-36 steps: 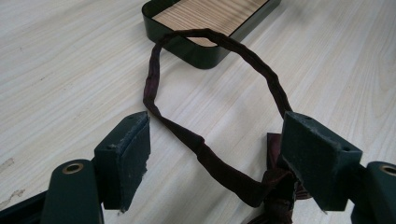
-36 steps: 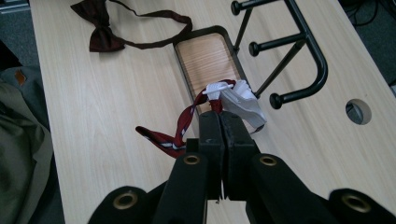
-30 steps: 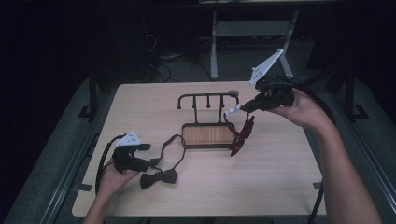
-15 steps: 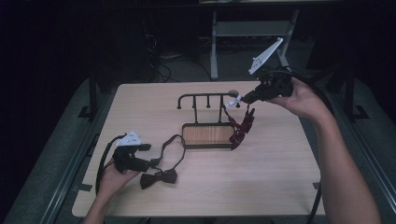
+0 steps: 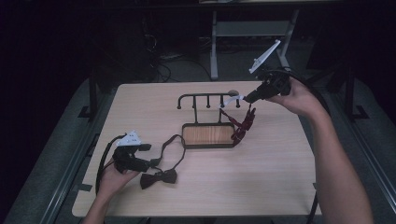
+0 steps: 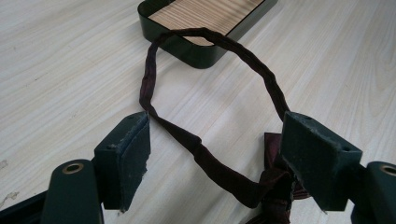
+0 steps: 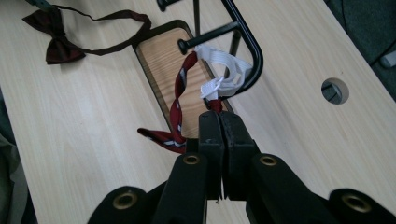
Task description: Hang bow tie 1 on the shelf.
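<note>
A black peg rack point(image 5: 208, 97) rises from the far side of a wood-floored tray point(image 5: 208, 135) at the middle of the table. My right gripper point(image 5: 247, 98) point(image 7: 219, 116) is shut on the white neck band point(image 7: 224, 77) of a red striped tie point(image 5: 240, 126) point(image 7: 180, 107). The band lies over the rack's right end peg point(image 7: 187, 44), and the tie hangs down onto the tray. At the near left, my left gripper point(image 5: 150, 155) point(image 6: 219, 135) rests open on the table. The strap point(image 6: 205, 158) of a dark bow tie point(image 5: 159, 177) runs between its fingers.
The bow tie's strap loop point(image 6: 210, 39) reaches onto the tray's near left corner point(image 6: 196, 51). A round cable hole point(image 7: 335, 90) sits in the tabletop beyond the rack. The table's edges drop to a dark floor with a metal stand point(image 5: 252, 32) behind.
My right hand has shifted toward the far side of the table with the striped tie, bringing its white band up to the rack's end peg. The left hand has stayed put.
</note>
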